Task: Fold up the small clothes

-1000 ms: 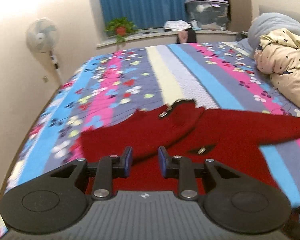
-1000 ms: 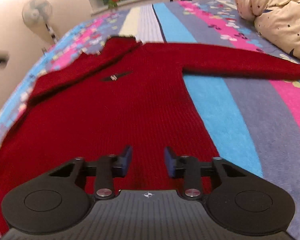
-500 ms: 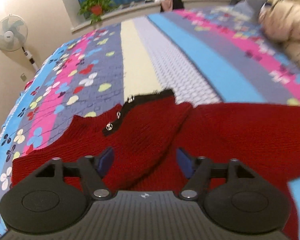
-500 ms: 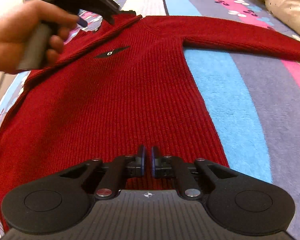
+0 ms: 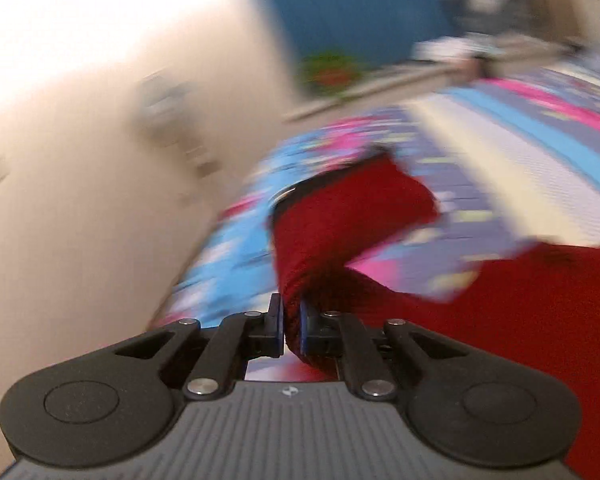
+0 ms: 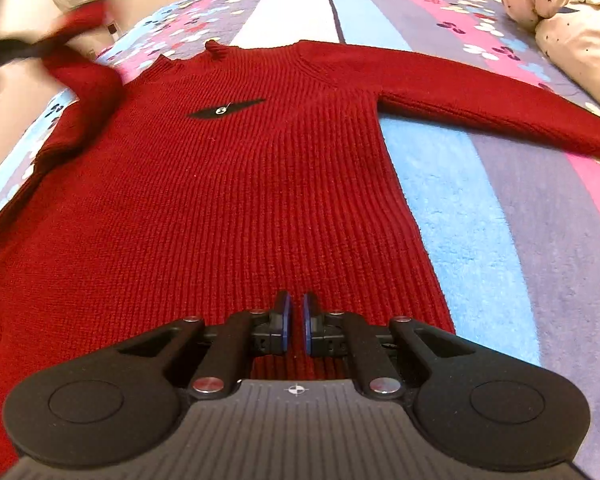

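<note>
Motion blur smears the fan (image 5: 168, 104) and plant (image 5: 330, 70); the sweater (image 6: 228, 200) hem disappears under the right tongs (image 6: 296, 322).

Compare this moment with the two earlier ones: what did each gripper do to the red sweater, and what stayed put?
The left gripper, open a second ago, has shut on the sweater's left sleeve and lifted it off the bedspread. The right gripper narrowed over the sweater's hem; whether it pinches cloth is unclear. The sweater body and its other sleeve stay flat.
</note>
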`<state>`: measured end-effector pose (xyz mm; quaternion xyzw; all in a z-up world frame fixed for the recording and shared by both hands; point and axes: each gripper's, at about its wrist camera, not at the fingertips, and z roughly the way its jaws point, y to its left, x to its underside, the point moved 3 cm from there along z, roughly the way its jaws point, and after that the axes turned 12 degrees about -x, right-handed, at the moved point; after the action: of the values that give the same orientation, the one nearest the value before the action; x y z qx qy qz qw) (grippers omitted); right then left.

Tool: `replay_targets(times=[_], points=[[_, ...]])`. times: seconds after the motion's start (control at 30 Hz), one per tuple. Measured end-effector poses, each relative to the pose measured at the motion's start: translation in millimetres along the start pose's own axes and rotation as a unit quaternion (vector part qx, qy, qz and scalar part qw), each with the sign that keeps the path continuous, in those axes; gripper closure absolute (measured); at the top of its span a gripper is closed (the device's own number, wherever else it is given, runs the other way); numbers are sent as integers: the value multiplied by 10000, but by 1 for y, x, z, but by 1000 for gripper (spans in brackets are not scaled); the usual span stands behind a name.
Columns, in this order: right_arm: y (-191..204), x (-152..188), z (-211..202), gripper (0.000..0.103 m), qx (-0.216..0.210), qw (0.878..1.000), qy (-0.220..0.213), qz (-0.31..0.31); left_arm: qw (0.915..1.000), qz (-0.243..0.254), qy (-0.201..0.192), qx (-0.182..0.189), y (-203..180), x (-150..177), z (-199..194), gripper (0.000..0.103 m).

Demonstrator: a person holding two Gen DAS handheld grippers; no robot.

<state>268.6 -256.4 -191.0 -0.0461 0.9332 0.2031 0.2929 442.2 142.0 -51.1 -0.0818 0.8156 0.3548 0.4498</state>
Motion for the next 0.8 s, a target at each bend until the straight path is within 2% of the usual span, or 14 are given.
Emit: replay_targets(times=[0.07, 0.1, 0.2, 0.23, 0.27, 0.33, 0.4, 0.43, 0.47, 0.53, 0.57, 0.63, 0.73, 0.8], points=[[4, 3, -3, 96, 22, 10000, -17, -23, 9948, -667, 551, -533, 89, 25, 24, 93], [5, 2, -3, 96, 25, 10000, -22, -31, 9868, -1030, 883, -883, 134, 42, 35, 89], [5, 2, -3, 96, 1, 10000, -59, 15, 9483, -2036, 1775, -1665, 236, 93, 45, 87], [3, 2, -4, 96, -38, 9999, -98, 111, 9410, -2296, 1847, -1666, 257, 106, 39, 86], [0, 1, -7, 93, -100, 9996, -141, 220, 9413, -2456, 1771, -1488, 268, 116, 28, 82], [-6, 2, -14, 89, -219, 9988, -225, 370, 9541, -2381, 1550, -952, 267, 131, -3, 57], [-12, 5, -28, 78, -116, 9984, -358, 423, 9608, -2312, 1495, -312, 252, 149, -38, 53], [-16, 8, -37, 70, -15, 9981, -446, 427, 9589, -2359, 1573, 76, 243, 161, -55, 53], [-22, 11, -47, 66, 85, 9975, -524, 460, 9538, -2425, 1706, 483, 233, 174, -71, 53], [-35, 20, -67, 64, 179, 9957, -616, 674, 9430, -2399, 1993, 1160, 208, 201, -100, 53], [-42, 24, -74, 63, 171, 9947, -634, 797, 9407, -2275, 2094, 1392, 196, 213, -114, 53], [-52, 35, -87, 60, 129, 9931, -608, 999, 9377, -2013, 2207, 1773, 175, 235, -139, 53], [-58, 57, -96, 55, 175, 9944, -380, 967, 9326, -1513, 2373, 2260, 153, 270, -173, 52], [-58, 73, -95, 53, 261, 9958, -168, 859, 9347, -1112, 2408, 2366, 143, 291, -187, 50]])
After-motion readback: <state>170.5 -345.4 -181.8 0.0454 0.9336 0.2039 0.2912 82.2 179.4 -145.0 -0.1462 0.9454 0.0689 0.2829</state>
